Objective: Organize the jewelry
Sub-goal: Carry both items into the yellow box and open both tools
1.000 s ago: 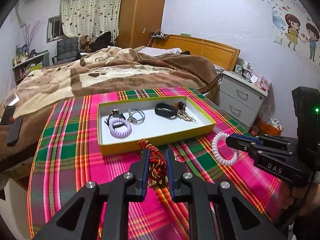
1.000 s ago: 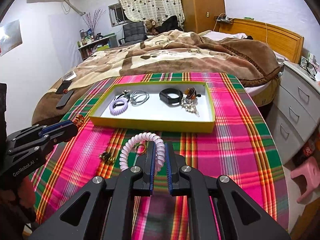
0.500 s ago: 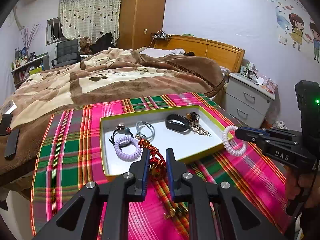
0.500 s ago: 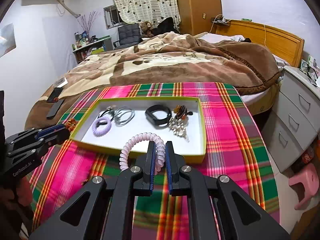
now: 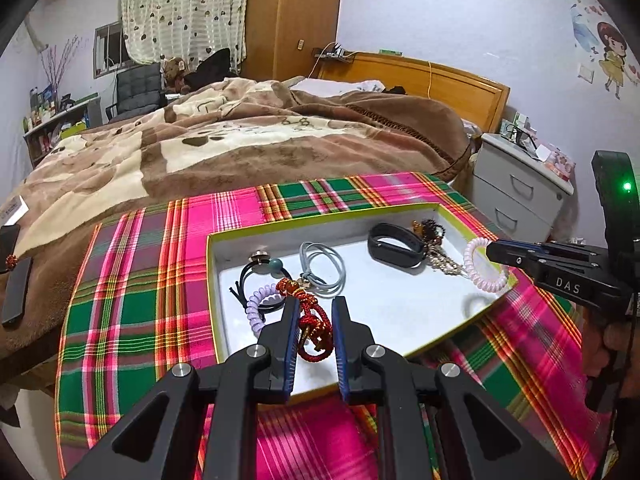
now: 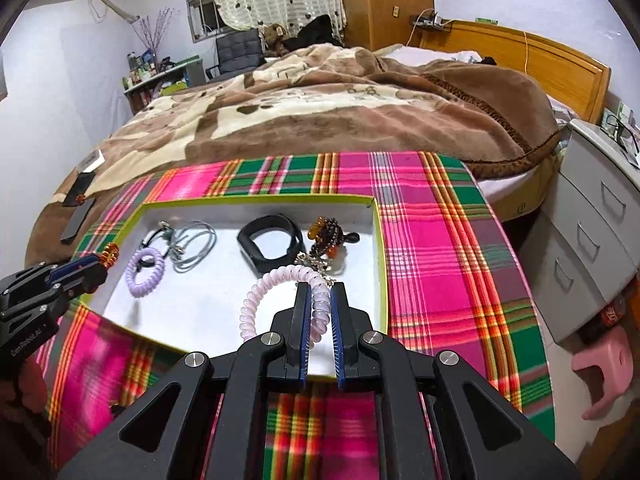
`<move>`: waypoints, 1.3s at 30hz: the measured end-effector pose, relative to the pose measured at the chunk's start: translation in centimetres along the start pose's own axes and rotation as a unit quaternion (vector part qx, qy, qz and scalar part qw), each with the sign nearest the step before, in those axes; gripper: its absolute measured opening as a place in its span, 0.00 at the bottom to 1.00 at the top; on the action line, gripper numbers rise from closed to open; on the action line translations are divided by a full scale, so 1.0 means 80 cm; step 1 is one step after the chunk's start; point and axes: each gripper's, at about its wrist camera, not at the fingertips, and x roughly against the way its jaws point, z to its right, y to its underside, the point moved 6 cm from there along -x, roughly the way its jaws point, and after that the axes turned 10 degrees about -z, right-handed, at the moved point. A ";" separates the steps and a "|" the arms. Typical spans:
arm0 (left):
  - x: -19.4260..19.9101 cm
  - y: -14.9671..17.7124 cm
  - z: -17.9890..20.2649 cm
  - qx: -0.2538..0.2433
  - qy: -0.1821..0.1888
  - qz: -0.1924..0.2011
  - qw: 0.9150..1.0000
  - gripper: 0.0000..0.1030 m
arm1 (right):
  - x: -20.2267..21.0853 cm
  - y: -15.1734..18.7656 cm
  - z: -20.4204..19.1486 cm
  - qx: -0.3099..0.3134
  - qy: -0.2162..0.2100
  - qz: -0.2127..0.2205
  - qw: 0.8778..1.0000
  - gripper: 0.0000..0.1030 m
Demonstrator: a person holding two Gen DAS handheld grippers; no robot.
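Left wrist view: the left claw (image 5: 314, 322) is clamped on a red braided cord bracelet (image 5: 310, 326), which hangs between its blue pads over the near left part of the shallow tray (image 5: 320, 220) with the yellow-green rim. Just under and beside it lie a lilac coil hair tie (image 5: 258, 304), a black hair tie with a teal bead (image 5: 260, 270) and a loop of grey elastic bands (image 5: 324, 266). To do this step well, I would lower the bracelet onto bare white floor slightly toward the middle, so that the cord does not drape over the lilac coil and tangle, and part the pads only when the cord rests on the tray.

Further right in the tray sit a black wristband (image 5: 394, 244) and a heap of beaded and chain pieces (image 5: 434, 242).

In the right wrist view, the right claw (image 6: 319, 312) grips a pale pink coil bracelet (image 6: 276, 292) by one side; the rest of the loop sticks out to the left over the tray's near right area, close to the chain pieces (image 6: 320, 266). A springy coil may bounce on release, so it seems wise to set it down low, in the clear patch in front of the wristband, well inside the rim. The plaid-covered worktop (image 6: 432, 248) carries the tray.
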 end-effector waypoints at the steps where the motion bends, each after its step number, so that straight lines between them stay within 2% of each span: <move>1: -0.003 0.001 -0.001 0.001 0.000 -0.002 1.000 0.15 | -0.006 0.000 0.001 0.001 0.002 -0.004 1.000 0.10; 13: -0.038 0.009 -0.018 0.010 -0.012 -0.037 0.999 0.16 | -0.044 0.007 0.006 0.005 0.019 -0.042 0.999 0.10; 25: -0.052 0.013 -0.023 0.010 -0.020 -0.057 0.998 0.16 | -0.048 0.006 0.006 0.011 0.025 -0.047 0.999 0.10; 33: -0.049 0.015 -0.023 0.013 -0.021 -0.059 0.998 0.16 | -0.042 0.007 0.004 0.014 0.022 -0.041 0.999 0.26; 39: -0.036 0.017 -0.022 0.017 -0.017 -0.049 0.999 0.16 | -0.026 0.010 0.001 0.013 0.016 -0.027 0.999 0.26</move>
